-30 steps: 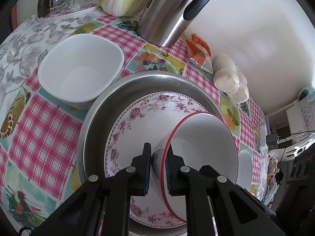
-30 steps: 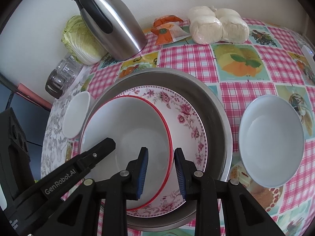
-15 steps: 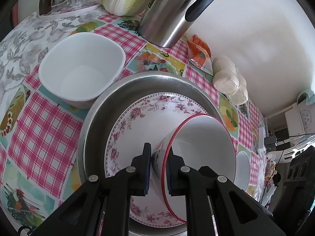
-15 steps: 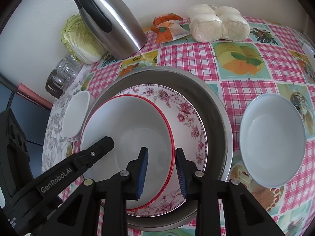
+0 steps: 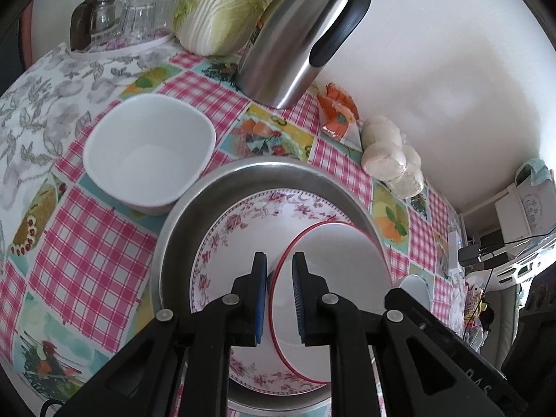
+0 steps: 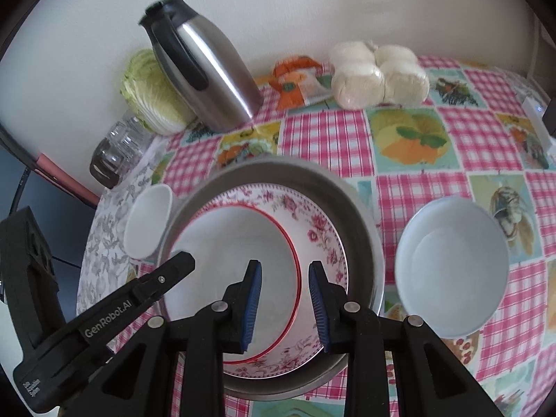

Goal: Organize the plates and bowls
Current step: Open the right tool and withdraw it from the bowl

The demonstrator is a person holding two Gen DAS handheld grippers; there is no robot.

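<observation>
You are nesting the red-rimmed white bowl (image 5: 330, 278) on the pink floral plate (image 5: 243, 229) inside the round steel basin (image 5: 194, 208). Your left gripper (image 5: 279, 299) is clamping its rim; your right gripper (image 6: 285, 305) is hanging apart, empty. Next, release gently.

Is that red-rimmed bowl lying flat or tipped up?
Tipped. The red-rimmed bowl leans inside the flowered plate, its rim pinched by the left gripper, one edge raised.

"GenRobot.AI" is printed on the left gripper (image 6: 104, 323).
</observation>
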